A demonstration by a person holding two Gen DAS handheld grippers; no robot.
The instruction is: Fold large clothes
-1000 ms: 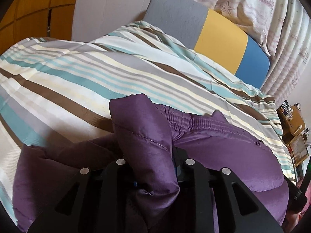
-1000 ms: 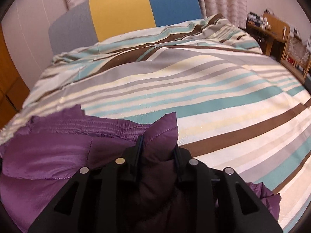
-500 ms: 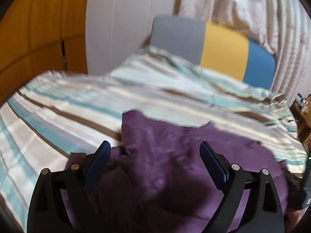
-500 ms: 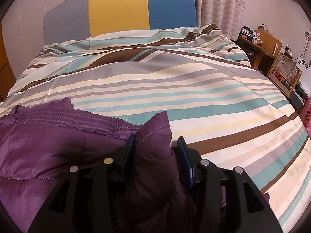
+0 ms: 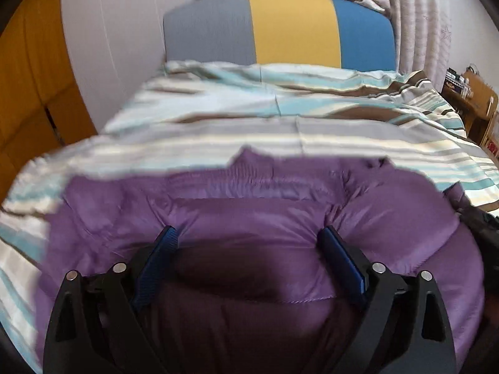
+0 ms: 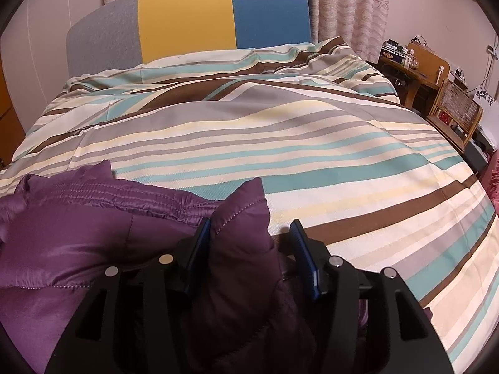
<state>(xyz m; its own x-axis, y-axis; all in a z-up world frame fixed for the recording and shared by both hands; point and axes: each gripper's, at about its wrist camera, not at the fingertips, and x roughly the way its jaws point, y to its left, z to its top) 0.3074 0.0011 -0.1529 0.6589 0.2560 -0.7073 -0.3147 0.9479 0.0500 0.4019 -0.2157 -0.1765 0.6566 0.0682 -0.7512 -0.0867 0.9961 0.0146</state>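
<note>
Since a second earlier, the left gripper (image 5: 249,240) had let go of the upright fold of cloth it had pinched, and its jaws had spread wide apart. They stood open over the purple quilted puffy jacket (image 5: 255,218), with a broad bulge of the padded fabric lying between the blue pads (image 5: 341,258) but not clamped by them. The right gripper (image 6: 251,233) had also opened in that second: its jaws had been tight on a peaked corner of the jacket, and now they stood apart. That peaked corner (image 6: 241,205) leaned against the left-hand pad, while the right-hand pad stood clear of the cloth.

The jacket (image 6: 81,227) lay bunched at the near end of the bed, on the striped bedcover of cream, teal, grey and brown bands (image 6: 312,143). A gathered, elasticated edge ran along its far side, facing the head of the bed. In the left wrist view the garment spread across nearly the full width of the picture, and the far bedding (image 5: 280,109) was blurred.

At the head of the bed stood a padded headboard in grey, yellow and blue panels (image 6: 187,18), with pale patterned curtains (image 6: 352,9) behind it. A wooden desk cluttered with small items (image 6: 414,62) and a wooden chair with a woven cane back (image 6: 455,109) stood to the right of the bed.
</note>
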